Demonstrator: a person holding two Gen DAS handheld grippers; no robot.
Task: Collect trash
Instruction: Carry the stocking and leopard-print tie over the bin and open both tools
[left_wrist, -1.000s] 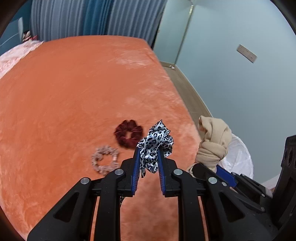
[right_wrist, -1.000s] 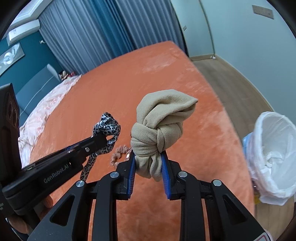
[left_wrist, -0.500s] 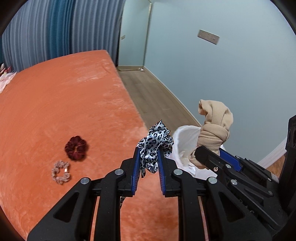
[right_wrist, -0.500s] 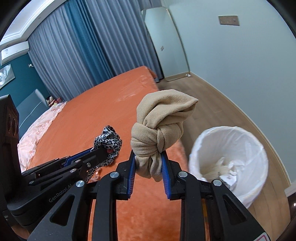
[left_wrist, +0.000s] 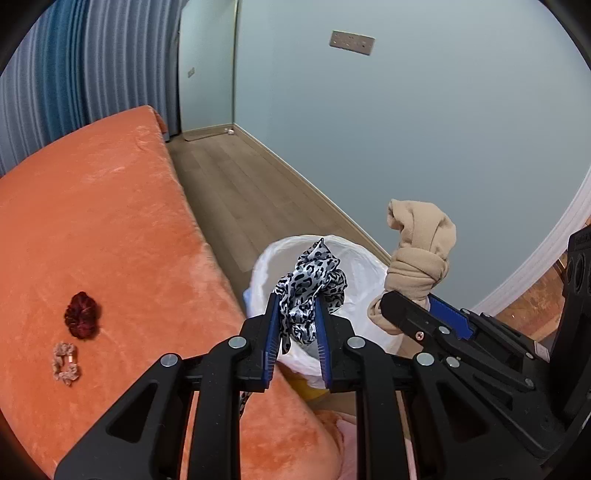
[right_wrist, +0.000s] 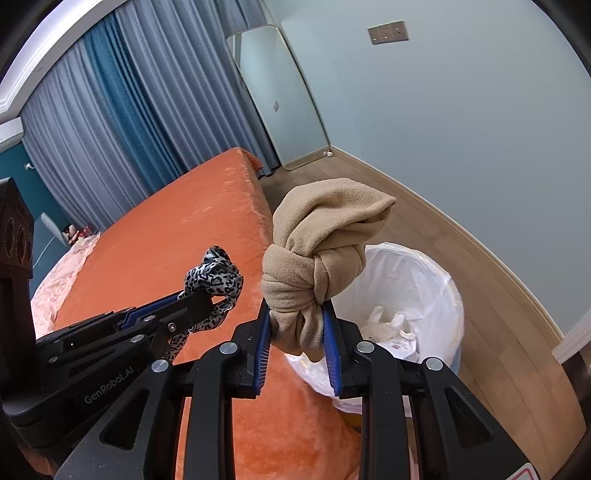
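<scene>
Item 1: left gripper (left_wrist: 297, 325), lower centre of the left wrist view. We hold it clamped on a leopard-print scrunchie (left_wrist: 312, 282), most of the fabric bunched above the pads so it should fall free when we let go.

Item 2: right gripper (right_wrist: 297, 332), lower centre of the right wrist view. We hold it clamped below the knot of a knotted beige cloth (right_wrist: 317, 258), the bulk standing upward.

Item 3: white-lined bin (right_wrist: 417, 280), on the wood floor beside the bed, right of centre. Both loads hang near its mouth, we judge for dropping in; crumpled white scraps (right_wrist: 386, 325) already lie inside.

Item 4: orange bedspread (left_wrist: 110, 229). A dark red scrunchie (left_wrist: 82, 309) and a pale pink scrunchie (left_wrist: 65, 363) lie at centre left, uncollected, probably next.
</scene>
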